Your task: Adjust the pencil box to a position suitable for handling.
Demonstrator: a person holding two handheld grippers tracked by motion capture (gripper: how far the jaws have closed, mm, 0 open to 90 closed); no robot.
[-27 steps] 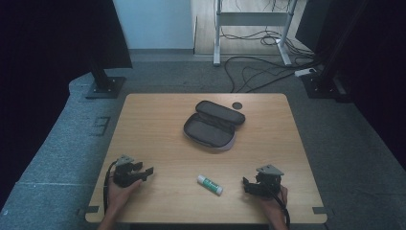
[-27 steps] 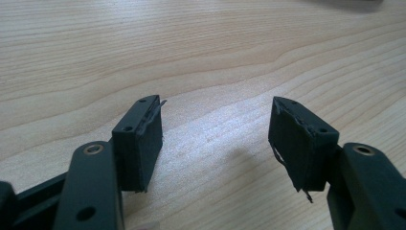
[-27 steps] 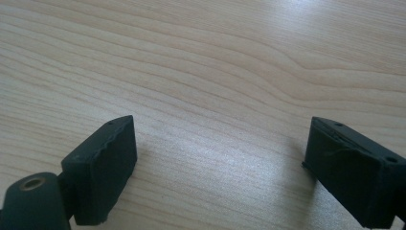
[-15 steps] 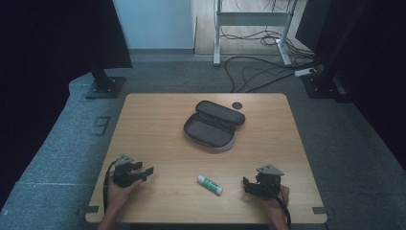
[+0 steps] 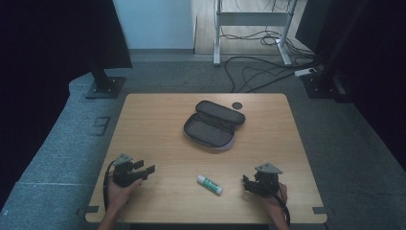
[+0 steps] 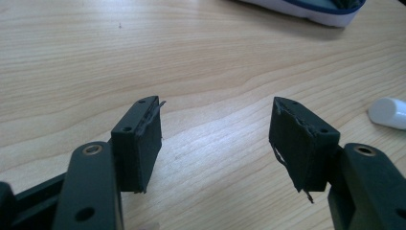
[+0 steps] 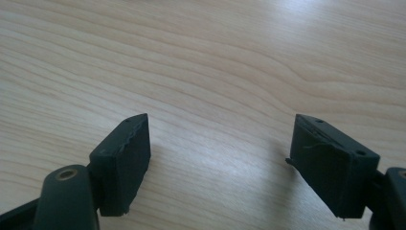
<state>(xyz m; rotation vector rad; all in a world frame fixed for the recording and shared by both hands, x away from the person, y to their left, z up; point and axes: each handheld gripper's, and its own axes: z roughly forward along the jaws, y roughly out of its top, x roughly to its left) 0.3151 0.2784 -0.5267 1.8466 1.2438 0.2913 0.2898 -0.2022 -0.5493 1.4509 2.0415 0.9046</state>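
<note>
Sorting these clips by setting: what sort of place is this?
Probably a lab or recording room: a lone wooden table on grey carpet, dark curtains at the sides, and loose cables behind it.

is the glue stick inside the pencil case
No, the glue stick lies on the bare table, nearer the person than the open pencil case and apart from it.

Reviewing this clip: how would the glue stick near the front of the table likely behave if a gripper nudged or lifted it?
The glue stick lies on its side, a round tube, so a sideways nudge would probably roll it. It looks small and plastic, likely light and rigid. Its smooth white body may slip between fingers.
</note>
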